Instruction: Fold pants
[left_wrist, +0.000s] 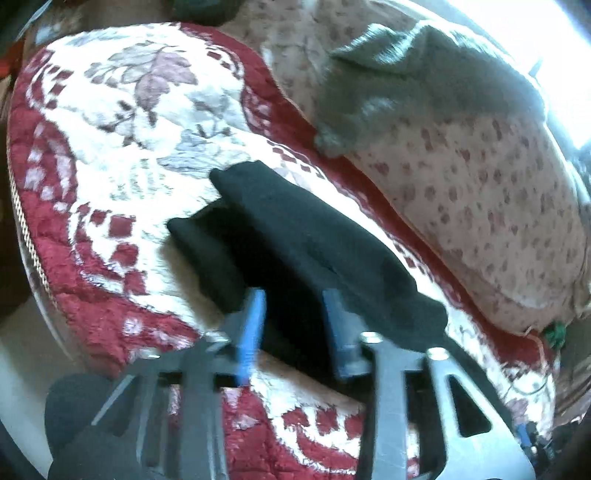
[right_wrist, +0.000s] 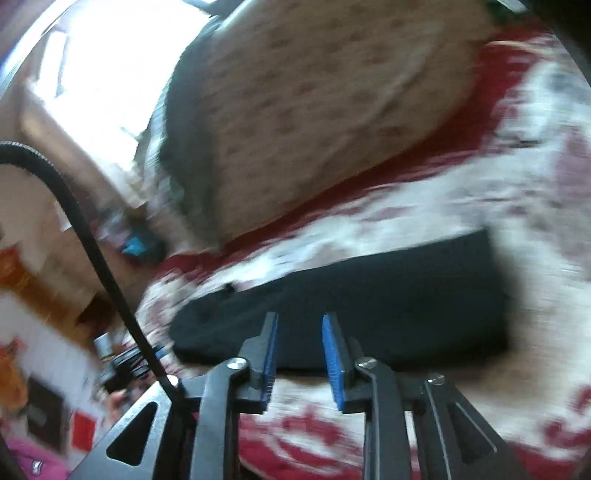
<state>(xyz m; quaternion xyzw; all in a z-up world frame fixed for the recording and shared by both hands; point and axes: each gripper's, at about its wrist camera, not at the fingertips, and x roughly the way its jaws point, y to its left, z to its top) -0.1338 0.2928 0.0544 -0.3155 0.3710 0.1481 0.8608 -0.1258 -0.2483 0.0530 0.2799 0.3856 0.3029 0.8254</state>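
Left wrist view: left claw (left_wrist: 293, 325) spread, pads clear of the black pants (left_wrist: 295, 243). Right claw (right_wrist: 300, 350) likewise spread, empty, just before the pants. Pants lie folded on the red-and-white bedspread (left_wrist: 110, 155). Withdraw both claws without snagging cloth.

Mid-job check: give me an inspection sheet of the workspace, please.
Surface: red and white floral bedspread.
Job's things: black pants, folded into a compact bundle.
Clutter: spotted pillow beyond the pants; grey cloth on it.
Grippers: left hand-held gripper and right hand-held gripper open, nothing gripped.
Cables: black cable beside the right gripper.
Surroundings: bright window; the rest is blurred.
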